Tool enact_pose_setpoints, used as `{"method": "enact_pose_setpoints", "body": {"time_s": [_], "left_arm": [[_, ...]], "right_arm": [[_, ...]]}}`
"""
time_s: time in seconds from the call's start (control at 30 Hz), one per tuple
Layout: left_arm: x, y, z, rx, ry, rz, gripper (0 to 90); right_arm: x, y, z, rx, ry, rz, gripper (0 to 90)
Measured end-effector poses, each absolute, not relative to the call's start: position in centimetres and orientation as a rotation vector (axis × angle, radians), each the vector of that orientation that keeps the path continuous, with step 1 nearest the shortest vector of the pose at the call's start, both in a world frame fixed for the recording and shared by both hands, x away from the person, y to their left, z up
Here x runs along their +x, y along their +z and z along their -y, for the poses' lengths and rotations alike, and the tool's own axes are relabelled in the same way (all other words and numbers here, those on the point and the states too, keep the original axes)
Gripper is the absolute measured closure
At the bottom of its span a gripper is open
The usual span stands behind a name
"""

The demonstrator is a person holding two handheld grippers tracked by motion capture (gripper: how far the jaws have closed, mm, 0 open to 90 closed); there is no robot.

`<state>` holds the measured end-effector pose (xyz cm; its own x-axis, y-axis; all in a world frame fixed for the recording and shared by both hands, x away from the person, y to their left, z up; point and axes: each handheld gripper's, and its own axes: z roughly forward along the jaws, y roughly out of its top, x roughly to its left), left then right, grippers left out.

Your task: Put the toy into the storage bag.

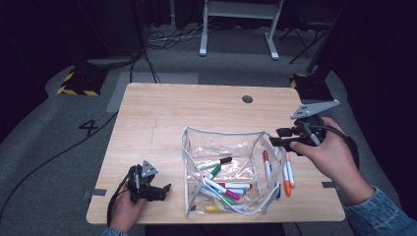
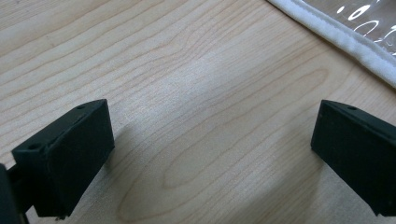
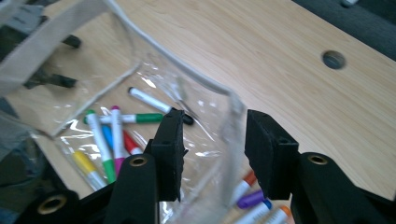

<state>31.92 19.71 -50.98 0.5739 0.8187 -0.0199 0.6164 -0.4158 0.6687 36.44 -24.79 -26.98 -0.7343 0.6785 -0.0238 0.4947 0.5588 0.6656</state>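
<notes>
right tongs point(image 3: 212, 154) half spread astride the pouch point(image 1: 223, 169) wall, pads not pressing it. left tongs point(image 2: 210, 154) spread wide, empty, low over the surface point(image 1: 162, 118). pouch sits front-centre, mouth up, long axis across the surface. risk: the floppy wall slips free or snags and the pouch tips, spilling markers point(image 1: 223, 187); loose markers point(image 1: 287, 172) beside it could roll off the edge.
</notes>
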Motion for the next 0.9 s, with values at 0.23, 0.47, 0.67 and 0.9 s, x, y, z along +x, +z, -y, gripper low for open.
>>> {"method": "enact_pose_setpoints", "body": {"time_s": [0.23,0.47,0.67,0.9], "left_arm": [[31.9,-51.0,-19.7,2.170,0.412,-1.140,0.0],[31.9,-51.0,-19.7,2.171,0.411,-1.141,0.0],[31.9,-51.0,-19.7,2.170,0.412,-1.140,0.0],[31.9,-51.0,-19.7,2.172,0.412,-1.140,0.0]], "right_arm": [[37.6,-28.7,28.7,1.124,0.903,-2.452,58.5],[38.7,-32.5,31.7,1.279,0.841,-2.441,57.7],[39.2,-36.4,33.6,1.392,0.787,-2.453,56.9],[39.3,-40.9,34.8,1.481,0.701,-2.482,56.2]]}}
